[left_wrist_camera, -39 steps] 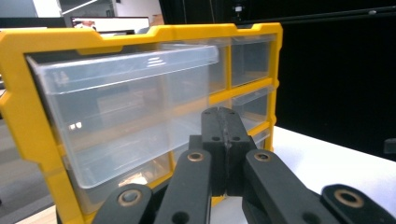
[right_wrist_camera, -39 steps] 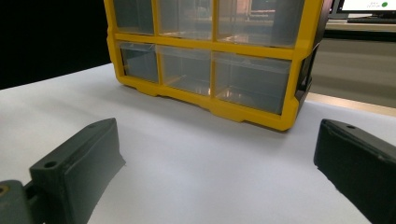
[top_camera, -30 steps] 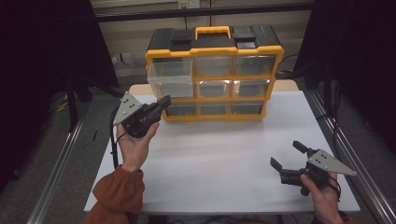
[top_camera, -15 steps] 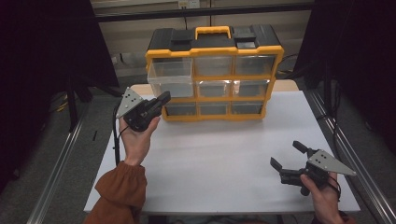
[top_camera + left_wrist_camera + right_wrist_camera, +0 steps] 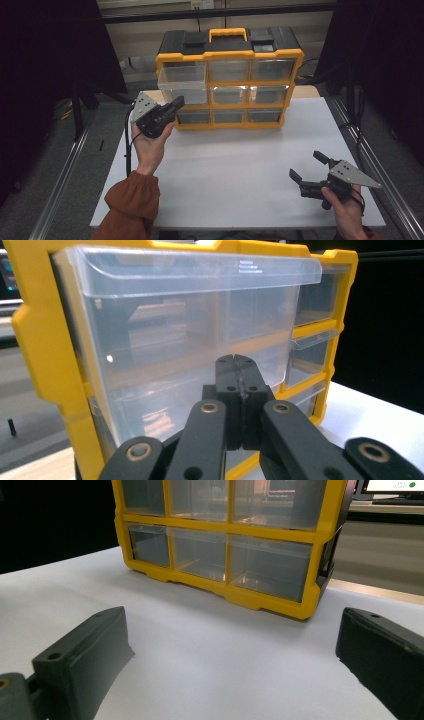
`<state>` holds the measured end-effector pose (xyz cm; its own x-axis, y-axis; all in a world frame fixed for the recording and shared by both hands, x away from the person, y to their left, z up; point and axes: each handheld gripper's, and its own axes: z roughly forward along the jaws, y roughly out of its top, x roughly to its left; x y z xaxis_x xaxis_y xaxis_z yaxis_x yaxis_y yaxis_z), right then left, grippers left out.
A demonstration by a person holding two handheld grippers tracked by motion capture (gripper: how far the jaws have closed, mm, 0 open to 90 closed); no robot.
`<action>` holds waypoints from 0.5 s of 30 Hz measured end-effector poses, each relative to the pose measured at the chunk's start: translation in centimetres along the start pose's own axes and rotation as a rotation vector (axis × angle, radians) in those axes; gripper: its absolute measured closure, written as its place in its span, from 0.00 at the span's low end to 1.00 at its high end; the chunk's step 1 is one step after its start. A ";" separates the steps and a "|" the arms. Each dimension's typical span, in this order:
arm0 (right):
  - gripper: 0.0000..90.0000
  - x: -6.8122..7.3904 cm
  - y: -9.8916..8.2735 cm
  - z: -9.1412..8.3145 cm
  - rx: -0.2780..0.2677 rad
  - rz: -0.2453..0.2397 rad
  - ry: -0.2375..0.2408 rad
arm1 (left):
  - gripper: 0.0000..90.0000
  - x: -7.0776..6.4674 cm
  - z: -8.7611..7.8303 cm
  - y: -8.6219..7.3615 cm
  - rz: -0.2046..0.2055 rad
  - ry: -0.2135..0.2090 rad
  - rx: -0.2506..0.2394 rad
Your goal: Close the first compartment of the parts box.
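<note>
A yellow and black drawer organizer [image 5: 230, 50] stands at the back of the white table [image 5: 225, 170]. Its clear top-left drawer [image 5: 182, 82] sticks out a little from the frame. My left gripper [image 5: 179, 102] is held up just left of the organizer with its jaws shut and nothing between them. In the left gripper view the shut tips [image 5: 235, 360] point at the front of that clear drawer [image 5: 190, 315]; I cannot tell whether they touch it. My right gripper [image 5: 307, 165] rests low near the table's front right, jaws wide open and empty, facing the organizer [image 5: 270, 600].
Metal rails run along both sides of the table [image 5: 65, 180]. Dark curtains hang left and right. The organizer's other clear drawers [image 5: 270, 70] sit flush in the frame. White table surface [image 5: 200, 645] lies between the right gripper and the organizer.
My left gripper has edged slightly up and toward the organizer, still shut. The right gripper has stayed in place, open.
</note>
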<state>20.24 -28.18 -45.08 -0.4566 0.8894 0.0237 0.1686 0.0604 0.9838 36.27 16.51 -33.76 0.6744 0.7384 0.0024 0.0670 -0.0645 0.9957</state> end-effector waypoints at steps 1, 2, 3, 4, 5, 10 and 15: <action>0.01 0.0 0.0 0.0 0.003 -0.002 0.000 | 1.00 0.0 0.1 0.0 -0.006 -0.002 -0.003; 0.01 0.0 0.0 0.0 0.003 -0.002 0.001 | 1.00 0.0 0.2 0.0 -0.004 -0.002 0.000; 0.01 0.0 0.0 0.0 0.004 -0.004 0.001 | 1.00 0.0 0.3 0.0 -0.004 0.005 -0.004; 0.01 0.0 0.0 0.0 0.004 -0.004 0.001 | 1.00 0.0 0.3 0.0 0.005 0.002 -0.003; 0.01 0.0 0.0 -0.1 0.004 -0.002 -0.001 | 1.00 -0.1 0.4 0.1 0.012 0.005 -0.009; 0.01 0.0 0.0 -0.1 0.004 -0.001 0.000 | 1.00 -0.1 0.5 0.1 0.026 0.002 0.000; 0.01 0.0 0.0 0.0 0.005 -0.003 0.000 | 1.00 -0.1 0.6 0.1 0.006 0.000 -0.013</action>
<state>20.19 -28.19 -45.07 -0.4575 0.8890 0.0208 0.1717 0.0654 0.9830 36.69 16.02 -33.71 0.6746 0.7382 0.0087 0.0532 -0.0603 0.9968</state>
